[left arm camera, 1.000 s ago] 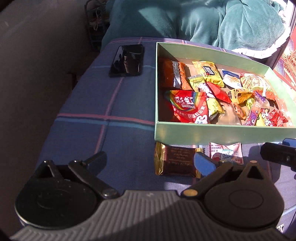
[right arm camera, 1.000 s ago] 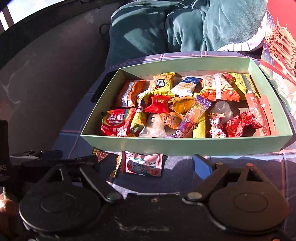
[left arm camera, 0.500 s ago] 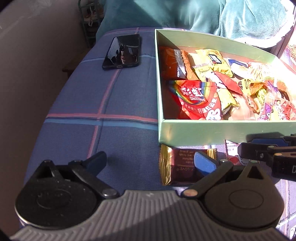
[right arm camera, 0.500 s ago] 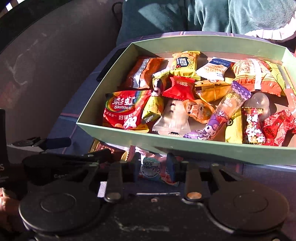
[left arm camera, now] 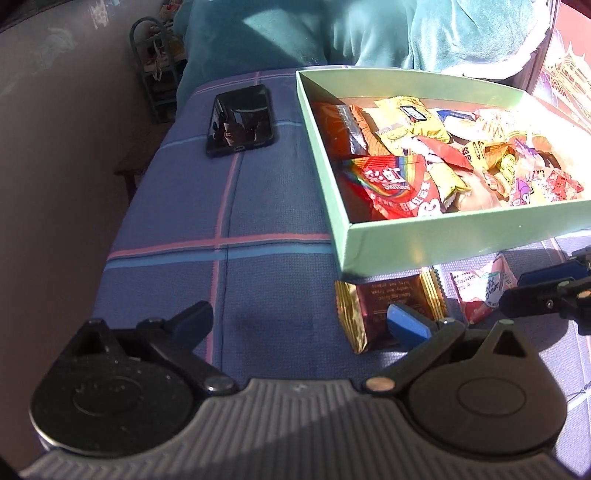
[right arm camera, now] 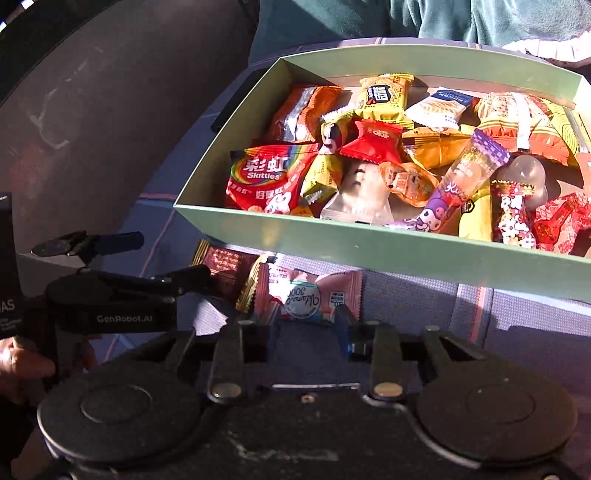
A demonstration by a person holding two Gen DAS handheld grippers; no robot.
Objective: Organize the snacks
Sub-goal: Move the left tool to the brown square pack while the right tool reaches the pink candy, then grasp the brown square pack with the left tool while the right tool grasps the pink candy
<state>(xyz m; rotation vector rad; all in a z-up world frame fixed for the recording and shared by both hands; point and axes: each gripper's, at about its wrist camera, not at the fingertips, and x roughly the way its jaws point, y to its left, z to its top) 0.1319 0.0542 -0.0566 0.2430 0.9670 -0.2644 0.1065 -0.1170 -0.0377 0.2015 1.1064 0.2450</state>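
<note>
A green box full of several wrapped snacks stands on a blue checked cloth. In front of it lie a brown and gold packet and a pink packet. My left gripper is open and empty, its right finger over the brown packet's near edge. My right gripper has its fingers half closed on either side of the pink packet's near edge; whether they grip it is unclear.
A black phone lies on the cloth left of the box. A teal blanket is piled behind the box. The cloth's left edge drops off to the floor. A red printed panel stands at the far right.
My right gripper moved down to the pink packet and its fingers closed from wide open to narrow. My left gripper moved forward toward the brown packet and stayed open.
</note>
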